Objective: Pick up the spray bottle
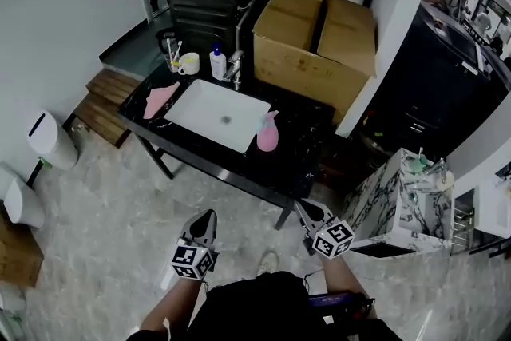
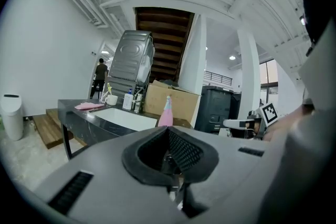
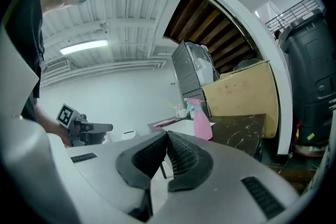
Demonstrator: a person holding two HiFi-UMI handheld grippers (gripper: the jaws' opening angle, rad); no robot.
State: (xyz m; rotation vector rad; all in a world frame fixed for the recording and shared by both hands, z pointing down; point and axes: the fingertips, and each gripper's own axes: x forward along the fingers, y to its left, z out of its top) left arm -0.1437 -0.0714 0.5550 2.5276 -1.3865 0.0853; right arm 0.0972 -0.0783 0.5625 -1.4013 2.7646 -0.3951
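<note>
Left hand-held gripper [image 2: 169, 135]: jaws closed, the ribbed pads meeting at the tip, nothing between them. Right hand-held gripper [image 3: 167, 136]: the same condition, pads together and empty. In the head view both are held over the pale marbled floor [image 1: 120, 204], side by side but apart, each pointing towards the worktop and short of its front edge.

Task item: the pink plastic spray bottle [image 1: 267, 132] stands upright on the black stone-look worktop [image 1: 299, 160], just beside the right front corner of the white rectangular sink basin [image 1: 185, 122]. It is well apart from both grippers. In the right gripper view it shows just above and right of the jaw tips. In the left gripper view it stands directly above them.

Other items on the worktop:
- A pink cloth [image 1: 160, 100] lies left of the basin.
- A white cup [image 1: 190, 63] stands behind the basin, near the back left corner.
- A white bottle with a blue top [image 1: 218, 64] stands beside a chrome tap [image 1: 235, 66].
- A dark holder [image 1: 168, 44] left of the cup appears to contain brushes. The detail is too small to confirm.

Surroundings: a large brown cardboard box [image 1: 315, 44] stands behind the right end of the worktop. A white lidded bin [image 1: 52, 141] stands on the floor to the left, near a low wooden step [image 1: 102, 108].
</note>
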